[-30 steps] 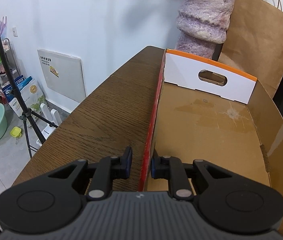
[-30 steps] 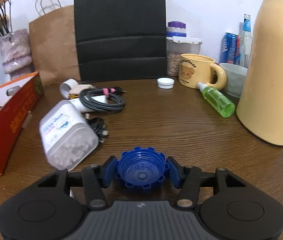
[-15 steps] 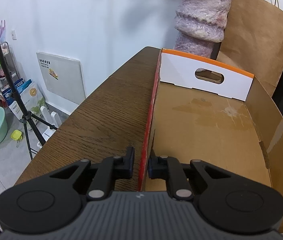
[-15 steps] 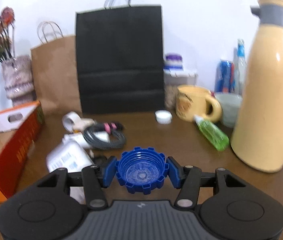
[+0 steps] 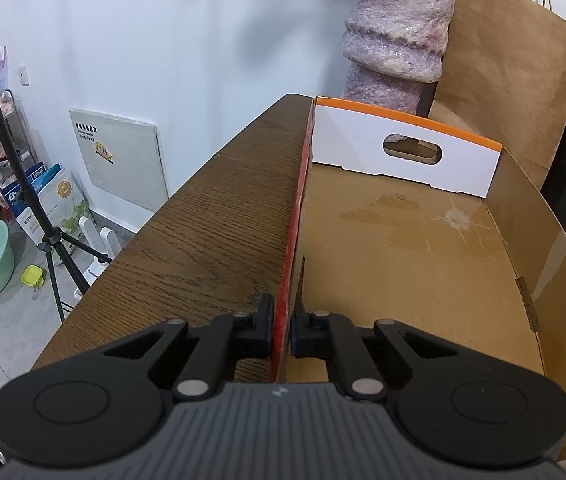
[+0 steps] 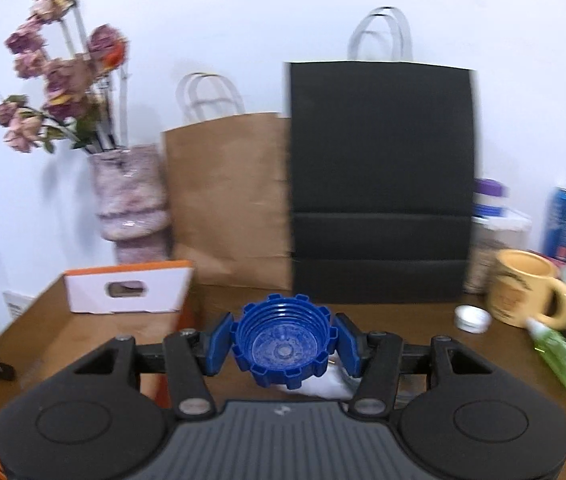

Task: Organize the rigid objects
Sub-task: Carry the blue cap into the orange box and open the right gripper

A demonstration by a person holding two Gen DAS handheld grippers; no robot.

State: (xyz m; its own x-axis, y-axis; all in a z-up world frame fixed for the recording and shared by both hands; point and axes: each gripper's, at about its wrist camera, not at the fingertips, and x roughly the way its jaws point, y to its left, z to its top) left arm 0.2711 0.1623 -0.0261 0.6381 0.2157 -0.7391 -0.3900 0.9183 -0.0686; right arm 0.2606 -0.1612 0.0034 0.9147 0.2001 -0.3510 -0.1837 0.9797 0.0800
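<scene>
the right gripper (image 6: 281, 344) is pinching the blue ribbed cap (image 6: 281, 343) by its rim above the desk (image 6: 395, 320), a light, stiff piece likely to twist, while the left gripper (image 5: 281, 330) is clamping the thin, bendable wall of the cardboard box (image 5: 415, 248).

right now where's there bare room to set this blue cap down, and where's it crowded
The cardboard box floor is bare from the white handle end to the near end, where the left gripper clamps its red wall. The wooden tabletop left of that wall is bare too. It is crowded near the yellow mug, small white lid and green bottle.
</scene>
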